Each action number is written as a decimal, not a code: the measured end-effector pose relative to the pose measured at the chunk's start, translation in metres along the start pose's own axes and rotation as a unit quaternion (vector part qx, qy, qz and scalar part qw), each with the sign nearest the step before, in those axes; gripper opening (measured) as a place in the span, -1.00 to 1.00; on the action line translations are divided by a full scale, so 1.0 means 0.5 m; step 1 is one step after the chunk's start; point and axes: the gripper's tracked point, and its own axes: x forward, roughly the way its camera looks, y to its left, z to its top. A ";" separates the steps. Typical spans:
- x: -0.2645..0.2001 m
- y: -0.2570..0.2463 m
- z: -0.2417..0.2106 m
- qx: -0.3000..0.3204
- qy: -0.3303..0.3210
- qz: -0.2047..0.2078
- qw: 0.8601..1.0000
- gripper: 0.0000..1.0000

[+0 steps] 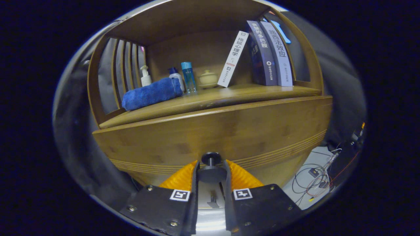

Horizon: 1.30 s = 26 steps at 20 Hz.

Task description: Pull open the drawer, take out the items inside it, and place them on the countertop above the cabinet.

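Two fingers (196,170), one knob (211,158), and that is the whole story right now. The gripper (211,172) has its orange-backed fingers set either side of the dark round knob on the drawer front (213,134), one at the knob's nine o'clock, the other at its three. The jaws look drawn in close around the knob's base disc, narrow gap, and I'd call both fingers touching it, though the contact sits right at the fisheye's crowded bottom, so that is a judgement.

The knob's stem points straight back at the tool, along the line of the fingers. That's the relation that counts: the drawer slides out along that same axis, toward six o'clock from the knob, so the pull should run dead straight back, no twist, or the pads may slip off the small head.

The drawer looks closed, its face flush under the countertop (210,100). Whatever is inside is hidden. Up top, at eleven o'clock from the knob, lies a rolled blue towel (151,93) with bottles (189,77) just behind; books (267,54) lean at one o'clock. Bare wood at twelve o'clock looks like the landing spot.
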 end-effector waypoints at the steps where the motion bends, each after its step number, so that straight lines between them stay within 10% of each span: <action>1: -0.017 -0.002 -0.007 -0.001 0.002 -0.005 1.000 -0.32; 18: -0.317 -0.026 -0.117 -0.005 -0.007 -0.045 0.999 -0.33; 19: -0.355 0.006 -0.110 0.007 -0.021 0.000 1.000 -0.33; 20: -0.235 0.005 -0.063 0.006 -0.060 0.005 0.998 -0.33; 21: -0.316 -0.020 -0.086 0.017 -0.081 -0.005 0.997 -0.99; 26: -0.302 -0.076 0.039 0.041 -0.138 -0.030 0.989 -0.99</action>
